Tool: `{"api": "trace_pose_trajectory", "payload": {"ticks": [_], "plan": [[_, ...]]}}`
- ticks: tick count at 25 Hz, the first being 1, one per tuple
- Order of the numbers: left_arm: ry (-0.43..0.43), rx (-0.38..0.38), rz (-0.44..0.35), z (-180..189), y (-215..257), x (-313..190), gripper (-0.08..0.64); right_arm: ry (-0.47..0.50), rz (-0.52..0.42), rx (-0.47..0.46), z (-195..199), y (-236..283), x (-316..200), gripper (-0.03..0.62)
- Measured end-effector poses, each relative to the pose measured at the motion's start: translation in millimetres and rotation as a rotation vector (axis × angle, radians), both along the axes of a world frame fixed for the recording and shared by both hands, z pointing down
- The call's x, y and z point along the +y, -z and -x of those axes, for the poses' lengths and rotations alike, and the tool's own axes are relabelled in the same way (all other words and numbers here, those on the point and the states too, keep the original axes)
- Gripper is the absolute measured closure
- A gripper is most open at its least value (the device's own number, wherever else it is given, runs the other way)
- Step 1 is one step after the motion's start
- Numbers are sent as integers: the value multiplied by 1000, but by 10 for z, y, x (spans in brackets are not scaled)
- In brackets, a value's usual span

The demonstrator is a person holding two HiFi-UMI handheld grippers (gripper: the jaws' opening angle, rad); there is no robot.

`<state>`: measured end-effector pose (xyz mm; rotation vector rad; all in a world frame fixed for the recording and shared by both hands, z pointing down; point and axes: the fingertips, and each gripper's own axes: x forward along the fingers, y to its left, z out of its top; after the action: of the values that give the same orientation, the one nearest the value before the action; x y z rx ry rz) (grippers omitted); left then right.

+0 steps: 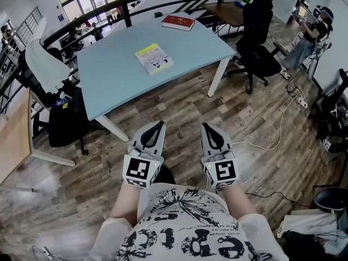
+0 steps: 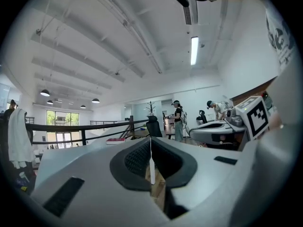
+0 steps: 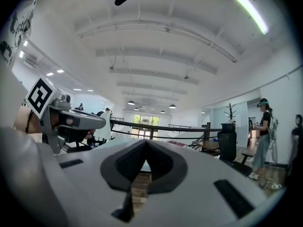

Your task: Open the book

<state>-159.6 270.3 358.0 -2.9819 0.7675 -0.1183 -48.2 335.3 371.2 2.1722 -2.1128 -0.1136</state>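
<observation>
On the light blue table [image 1: 109, 80], near its middle, a closed book with a yellow and white cover [image 1: 154, 58] lies flat. A closed red book [image 1: 178, 22] lies at the table's far edge, and it also shows in the left gripper view as the red book [image 2: 115, 140]. My left gripper [image 1: 160, 124] and right gripper [image 1: 206, 126] hang side by side close to my body, over the wooden floor and well short of the table. Both point level toward it. The left gripper [image 2: 150, 139] is shut on nothing, and the right gripper [image 3: 145, 142] is shut with nothing in it.
A black office chair [image 1: 260, 48] stands at the table's right end, and another chair draped with a white cloth [image 1: 46, 69] at its left. A wooden desk [image 1: 13, 140] is at the far left. A black railing [image 1: 125, 1] runs behind the table. A person [image 1: 310, 39] stands far right, with cables [image 1: 272, 135] on the floor.
</observation>
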Motion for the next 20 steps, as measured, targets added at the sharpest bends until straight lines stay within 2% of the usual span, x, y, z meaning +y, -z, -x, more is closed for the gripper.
{"api": "trace_pose_trajectory", "payload": {"ticks": [5,10,16,20], "plan": [[-9,-20,15,-154,-107,-259,540,-14,6,-8,-137,-92,-238,581],[-23,-16,31,-452,-189,-784,540,-23,6,22,-371,-122,-712,581],[-36,14,51,-908,-167,-1694,540,-35,18,48,-816,-78,-1595,581],[-14,28,66,-1183,-170,-2435,540,-21,23,64,-1129,-31,-2344,581]]}}
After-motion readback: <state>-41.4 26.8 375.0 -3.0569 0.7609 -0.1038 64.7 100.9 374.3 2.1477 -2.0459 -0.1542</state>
